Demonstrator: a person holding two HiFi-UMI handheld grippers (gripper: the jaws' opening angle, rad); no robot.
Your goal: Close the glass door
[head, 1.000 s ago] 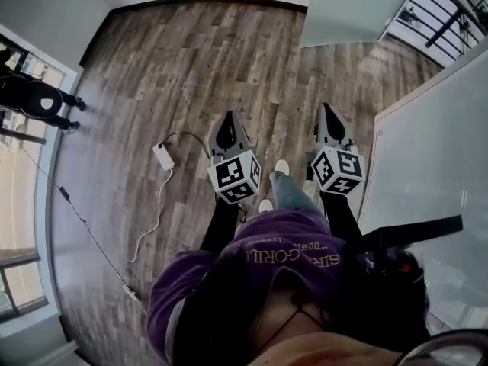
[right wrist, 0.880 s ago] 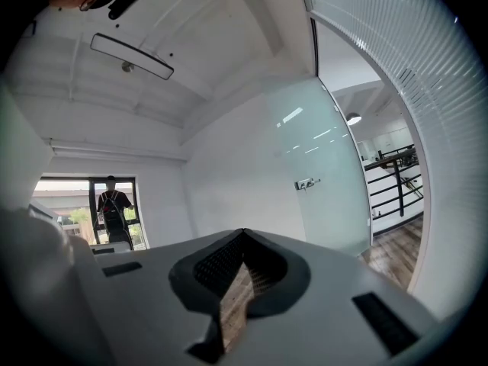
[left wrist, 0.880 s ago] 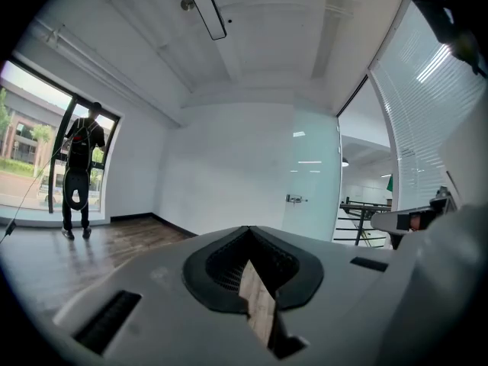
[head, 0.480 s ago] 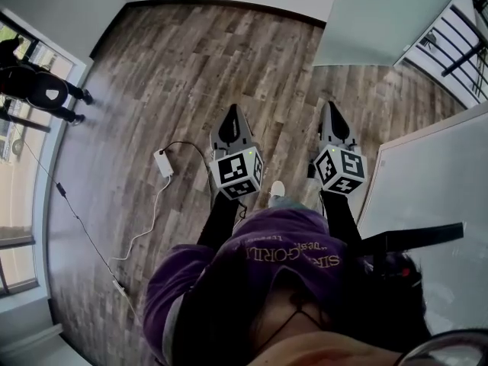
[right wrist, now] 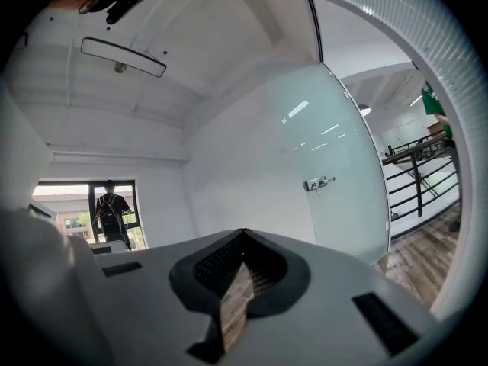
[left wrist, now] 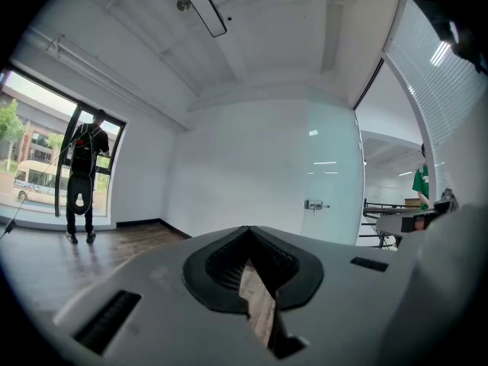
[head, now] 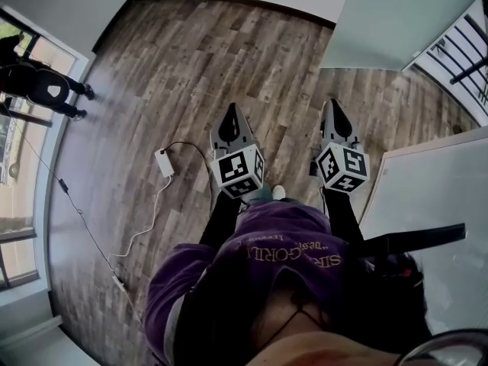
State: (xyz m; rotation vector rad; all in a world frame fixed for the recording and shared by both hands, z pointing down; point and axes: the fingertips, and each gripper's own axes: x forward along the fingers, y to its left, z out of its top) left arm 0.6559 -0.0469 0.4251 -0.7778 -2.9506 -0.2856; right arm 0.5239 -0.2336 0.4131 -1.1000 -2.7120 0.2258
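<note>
The frosted glass door (head: 379, 23) stands open ahead on the right, past the wood floor; in the left gripper view the door (left wrist: 332, 175) shows its metal handle (left wrist: 315, 204), and in the right gripper view the door (right wrist: 329, 152) with its handle (right wrist: 319, 183) looks larger. My left gripper (head: 230, 110) and right gripper (head: 333, 104) are held side by side, pointing forward over the floor, well short of the door. Both are shut with nothing in them, the left gripper (left wrist: 248, 232) and the right gripper (right wrist: 242, 235) tips meeting.
A white power adapter (head: 163, 161) with its cable lies on the floor left of my left gripper. A person (head: 36, 91) stands by the window at far left. A white panel (head: 438, 197) flanks me on the right, with a black railing (head: 467, 46) beyond.
Both grippers have travelled forward with me across the floor, side by side. The glass door and far wall have come nearer. The jaws kept the same stance.
</note>
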